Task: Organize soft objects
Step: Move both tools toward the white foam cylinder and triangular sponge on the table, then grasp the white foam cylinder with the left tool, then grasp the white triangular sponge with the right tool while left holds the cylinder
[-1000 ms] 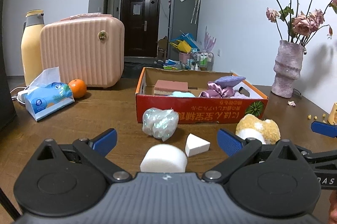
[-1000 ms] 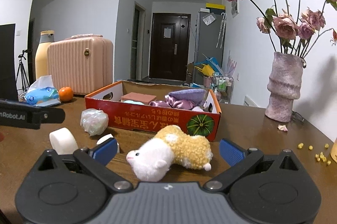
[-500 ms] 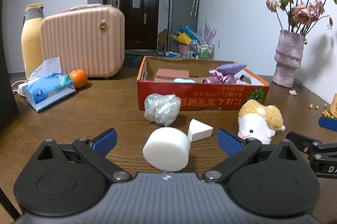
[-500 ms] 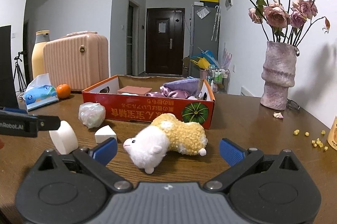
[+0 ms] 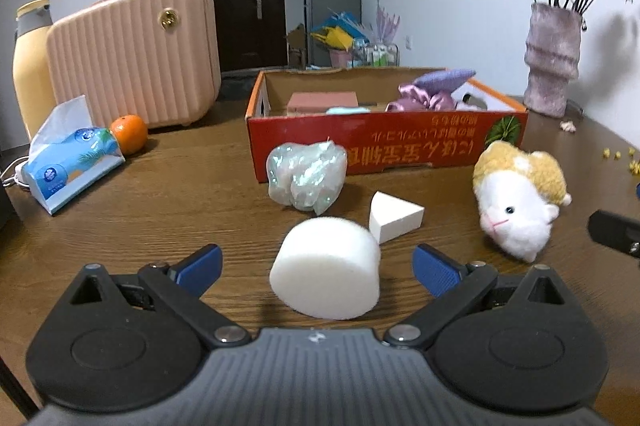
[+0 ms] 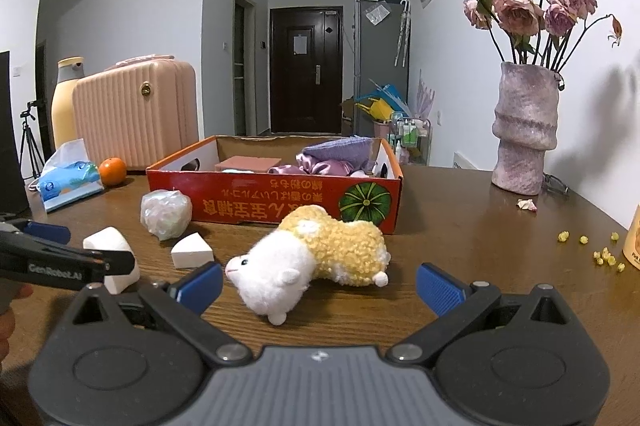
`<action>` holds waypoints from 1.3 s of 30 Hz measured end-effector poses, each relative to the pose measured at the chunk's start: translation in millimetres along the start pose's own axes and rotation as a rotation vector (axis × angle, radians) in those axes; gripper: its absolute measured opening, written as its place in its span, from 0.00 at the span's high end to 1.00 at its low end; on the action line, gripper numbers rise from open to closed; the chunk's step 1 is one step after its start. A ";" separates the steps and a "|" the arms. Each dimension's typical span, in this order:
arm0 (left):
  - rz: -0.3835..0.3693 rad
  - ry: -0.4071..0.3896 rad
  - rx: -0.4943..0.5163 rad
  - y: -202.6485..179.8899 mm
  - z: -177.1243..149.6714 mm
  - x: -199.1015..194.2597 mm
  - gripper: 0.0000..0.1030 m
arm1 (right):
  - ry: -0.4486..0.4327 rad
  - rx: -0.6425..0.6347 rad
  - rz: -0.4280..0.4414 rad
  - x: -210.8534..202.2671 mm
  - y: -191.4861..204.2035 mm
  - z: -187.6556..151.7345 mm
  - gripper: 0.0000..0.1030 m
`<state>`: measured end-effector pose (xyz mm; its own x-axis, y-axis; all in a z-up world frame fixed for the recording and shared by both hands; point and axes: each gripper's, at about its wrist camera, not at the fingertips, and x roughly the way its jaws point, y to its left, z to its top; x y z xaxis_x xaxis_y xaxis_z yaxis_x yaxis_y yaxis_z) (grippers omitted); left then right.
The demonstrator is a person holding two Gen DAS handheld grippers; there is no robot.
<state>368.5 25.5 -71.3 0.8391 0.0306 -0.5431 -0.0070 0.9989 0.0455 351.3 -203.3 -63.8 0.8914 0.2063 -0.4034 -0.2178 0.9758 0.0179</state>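
sponge (image 5: 326,272) between open left gripper (image 5: 316,268) fingers

The left tongs (image 5: 316,268) drew back and rose, so the round white sponge (image 5: 326,268) showed whole between their spread tips. The right tongs (image 6: 319,284) also pulled back from the plush hamster (image 6: 312,260), which turned from lying across to facing the left tongs.

Suitcase (image 5: 132,58) — orange (image 5: 129,133) — vase (image 6: 524,130).
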 end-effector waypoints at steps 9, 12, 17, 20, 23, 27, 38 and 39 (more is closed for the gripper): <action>-0.010 0.048 -0.011 16.1 2.6 20.8 0.04 | 0.019 0.000 -0.001 4.8 0.4 -2.1 0.00; -0.031 0.066 -0.021 18.5 3.1 24.1 0.22 | 0.023 -0.002 -0.002 5.6 0.7 -2.5 0.00; -0.055 0.098 -0.026 18.8 2.5 28.6 0.43 | 0.022 -0.002 -0.003 5.9 0.8 -2.4 0.00; -0.048 0.084 -0.032 19.7 2.3 25.8 0.43 | 0.023 -0.002 -0.003 5.8 0.9 -2.4 0.00; -0.041 0.069 -0.033 20.2 2.7 23.3 0.43 | 0.023 -0.003 -0.003 5.9 0.9 -2.4 0.00; -0.031 0.053 -0.028 20.1 3.3 19.9 0.43 | 0.018 -0.007 -0.001 6.0 2.3 -2.0 0.00; -0.002 0.007 -0.052 30.9 6.2 9.7 0.43 | -0.010 -0.018 0.036 8.8 19.7 1.4 0.00; -0.002 0.005 -0.054 32.1 6.5 8.9 0.43 | -0.011 -0.021 0.040 9.8 22.4 1.8 0.00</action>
<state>379.3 57.6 -69.3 0.8367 0.0291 -0.5469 -0.0350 0.9994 -0.0004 355.9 -179.3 -65.7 0.8861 0.2462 -0.3927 -0.2615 0.9651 0.0150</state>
